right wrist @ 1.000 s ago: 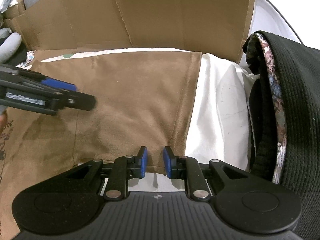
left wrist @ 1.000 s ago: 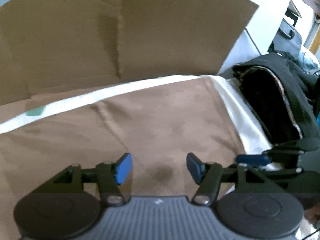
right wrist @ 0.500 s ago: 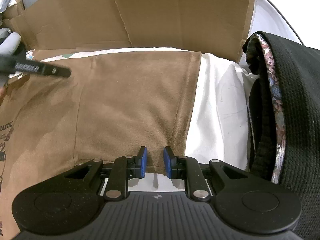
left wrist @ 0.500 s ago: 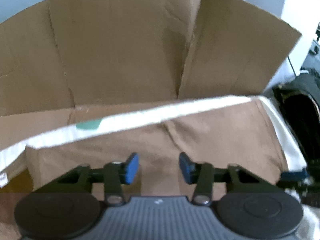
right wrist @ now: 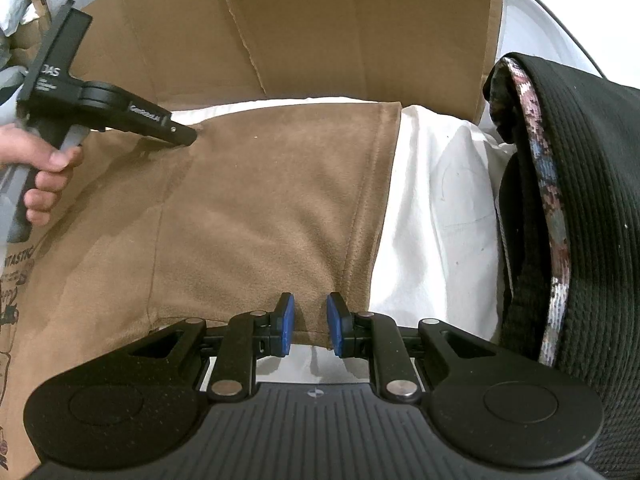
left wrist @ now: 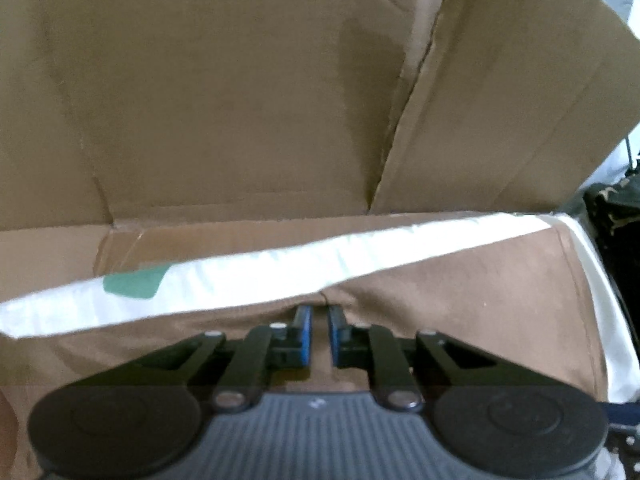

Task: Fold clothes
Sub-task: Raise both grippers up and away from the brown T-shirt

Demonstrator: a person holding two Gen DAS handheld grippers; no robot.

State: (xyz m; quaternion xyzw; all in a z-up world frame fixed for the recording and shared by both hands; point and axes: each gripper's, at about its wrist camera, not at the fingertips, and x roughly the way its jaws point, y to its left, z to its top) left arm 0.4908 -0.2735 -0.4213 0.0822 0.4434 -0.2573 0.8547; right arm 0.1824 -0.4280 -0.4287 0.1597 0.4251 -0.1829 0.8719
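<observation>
The left gripper [left wrist: 319, 334] has slid to the brown garment's [right wrist: 272, 200] far edge, jaws closing on it, ready to fold; the right gripper [right wrist: 310, 324] pinches the near edge.

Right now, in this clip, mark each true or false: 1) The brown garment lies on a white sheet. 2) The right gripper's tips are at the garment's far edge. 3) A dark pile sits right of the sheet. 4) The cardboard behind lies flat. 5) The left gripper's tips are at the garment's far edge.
1) True: the brown garment lies on the white sheet.
2) False: the right gripper is at the near edge.
3) True: the dark pile sits there.
4) False: the cardboard stands upright.
5) True: the left gripper, jaws closing, has the far edge between them.
</observation>
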